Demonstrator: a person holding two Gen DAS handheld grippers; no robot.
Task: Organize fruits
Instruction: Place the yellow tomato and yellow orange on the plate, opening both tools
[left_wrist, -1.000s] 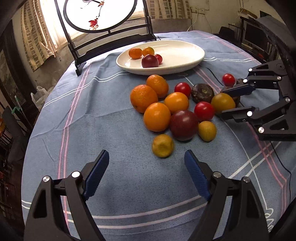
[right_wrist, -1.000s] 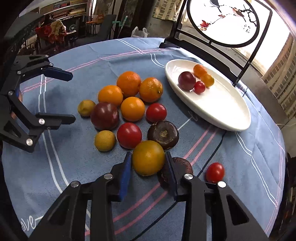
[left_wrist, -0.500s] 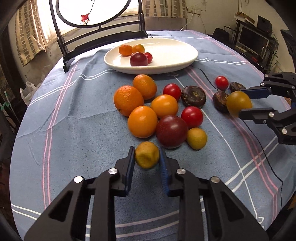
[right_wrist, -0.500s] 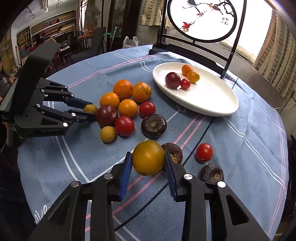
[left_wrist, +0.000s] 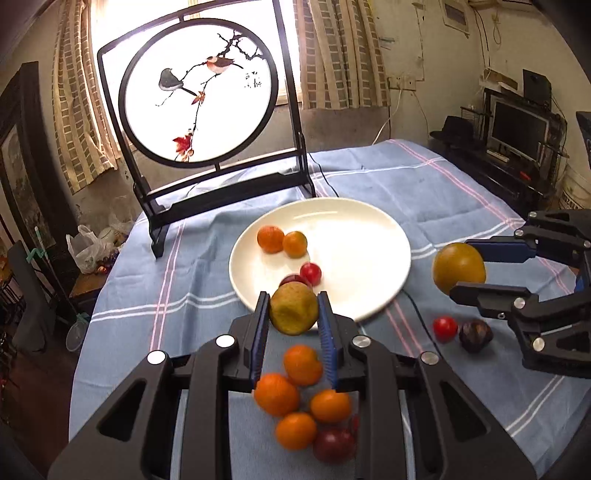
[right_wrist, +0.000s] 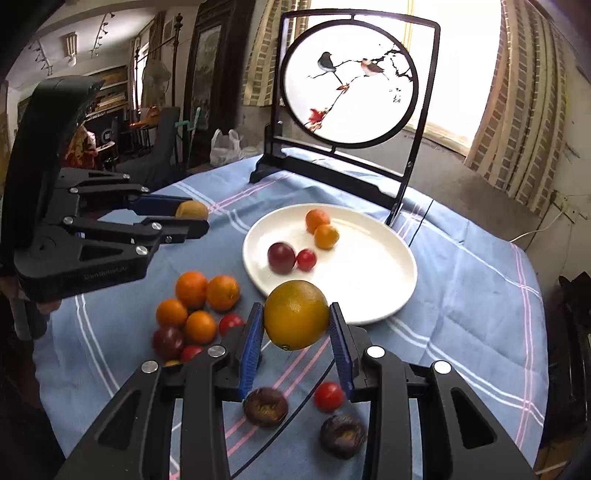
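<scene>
**Two fruits aloft, both short of the plate**

Left gripper (left_wrist: 293, 314) clamped on a small yellow-green citrus (left_wrist: 293, 313), fingers (left_wrist: 259, 332) pressed to both its sides, held in the air at the near rim of the white plate (left_wrist: 369, 258). Right gripper (right_wrist: 296, 325) closed on a larger yellow-orange fruit (right_wrist: 296, 314), likewise lifted, just short of the plate rim in the right wrist view. Open cloth-covered bench (left_wrist: 424, 177) to the plate's right and behind it; framed bird screen (left_wrist: 199, 90) standing close beyond its far edge. On the plate, four pieces: two small oranges, one dark plum, one red tomato. On the bench, loose: four oranges (right_wrist: 195, 299) bunched together, one dark plum, three red tomatoes at least, two brown wrinkled fruits (right_wrist: 266, 408); another yellowish piece half hidden behind the right gripper.
</scene>
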